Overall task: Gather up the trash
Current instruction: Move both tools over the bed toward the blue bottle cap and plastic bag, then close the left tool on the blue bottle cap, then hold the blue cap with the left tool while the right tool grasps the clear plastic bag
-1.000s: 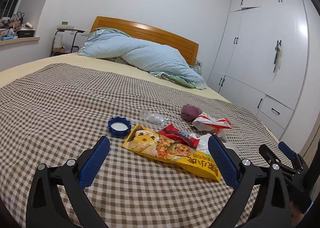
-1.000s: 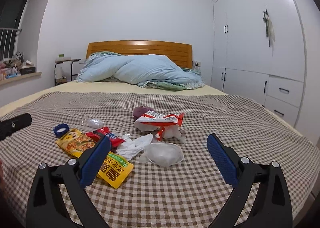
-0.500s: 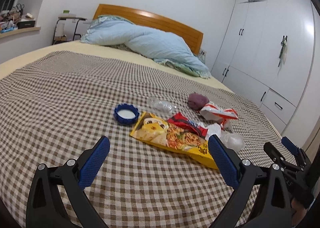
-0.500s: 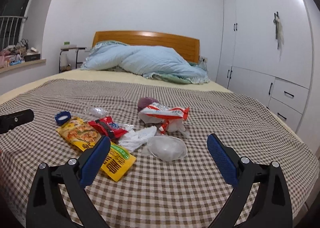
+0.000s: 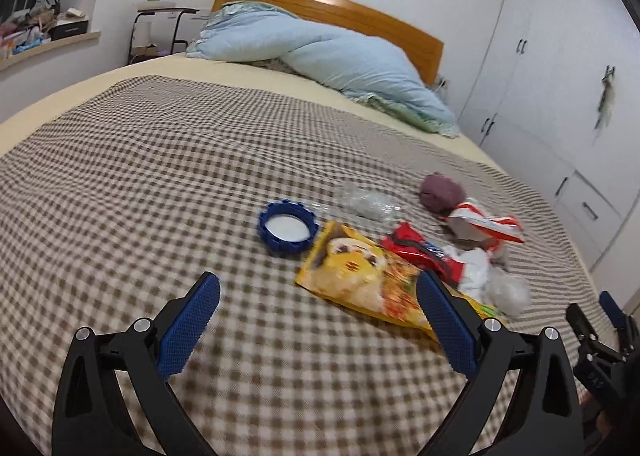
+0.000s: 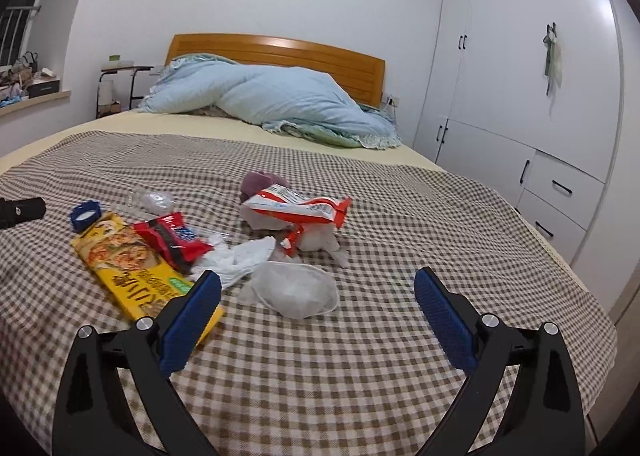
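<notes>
The left gripper (image 5: 318, 316) has its blue-padded fingers (image 5: 188, 326) spread wide apart with nothing between them, held above the checked blanket (image 5: 140, 175) on the bed. Its right-hand finger overlaps the near end of a yellow snack bag (image 5: 360, 280) lying flat. Just beyond the bag's far corner sits a blue bottle cap (image 5: 287, 228), open side up. The right gripper (image 6: 318, 308) is likewise spread wide and empty, above a crumpled clear plastic bag (image 6: 296, 290). Past that lie white tissue (image 6: 240, 258), a red wrapper (image 6: 174, 238) resting on the yellow bag, a red-and-white packet (image 6: 296, 209), and a purple lump (image 6: 258, 181) behind it. A light blue quilt (image 6: 276, 103) is heaped against the wooden headboard (image 6: 280, 51).
</notes>
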Available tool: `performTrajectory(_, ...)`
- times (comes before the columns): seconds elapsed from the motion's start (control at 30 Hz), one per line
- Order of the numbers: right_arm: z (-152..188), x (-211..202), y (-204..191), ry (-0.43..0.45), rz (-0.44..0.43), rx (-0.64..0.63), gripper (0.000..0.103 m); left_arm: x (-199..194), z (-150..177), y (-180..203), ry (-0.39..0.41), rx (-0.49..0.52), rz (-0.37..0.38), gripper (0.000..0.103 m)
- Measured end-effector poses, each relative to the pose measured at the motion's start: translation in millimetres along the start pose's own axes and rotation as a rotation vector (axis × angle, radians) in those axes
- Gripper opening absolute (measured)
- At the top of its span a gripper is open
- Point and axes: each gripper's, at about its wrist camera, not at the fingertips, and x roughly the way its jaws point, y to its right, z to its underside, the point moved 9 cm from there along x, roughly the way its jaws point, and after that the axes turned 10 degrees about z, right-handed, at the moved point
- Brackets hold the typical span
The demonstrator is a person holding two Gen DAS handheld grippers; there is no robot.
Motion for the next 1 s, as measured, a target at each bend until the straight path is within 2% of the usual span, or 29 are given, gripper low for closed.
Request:
performTrajectory(0.23, -3.1, 25.6, -6.0, -0.022, -0.006, 0.0, 0.093, 22.4, -11.3, -8.6, -0.016, 0.003, -0.038, 0.095)
performTrajectory(0.4, -6.0, 43.5, -11.1, -0.038, -0.011, 0.004, 0.093, 43.4, -21.3, -14.8, -0.041, 0.054, -0.098, 0.095)
performTrajectory(0.57, -9.6, 59.8, -16.6, -0.054, -0.017, 0.0, 0.093, 62.2, -30.5, -23.8, -0.069, 0.063, -0.164, 0.094)
performTrajectory(0.7, -8.5, 69.3, -19.2, -0.072, -0.028, -0.003, 0.093, 84.5, -25.7, -29.5, -0.134, 0.068, -0.194, 0.083)
performTrajectory(0.83, -7.8, 77.1, -20.7, -0.095, -0.054, 0.01, 0.093, 103.3, -14.9, -35.9, -0.211, 0.048, -0.187, 0.072)
performTrajectory(0.87, -7.4, 78.2, -21.5, -0.099, -0.061, 0.014, 0.093, 105.1, -14.7, -36.7, -0.216, 0.04, -0.182, 0.067)
performTrajectory(0.9, -7.2, 80.4, -22.3, -0.105, -0.068, 0.018, 0.093, 105.2, -15.3, -38.0, -0.213, 0.031, -0.183, 0.055)
performTrajectory(0.93, -6.8, 82.8, -23.0, -0.111, -0.075, 0.024, 0.093, 104.7, -15.9, -38.7, -0.209, 0.025, -0.181, 0.052)
performTrajectory(1.0, -4.6, 88.3, -25.5, -0.131, -0.088, 0.028, 0.093, 104.8, -16.7, -39.3, -0.204, 0.018, -0.171, 0.052)
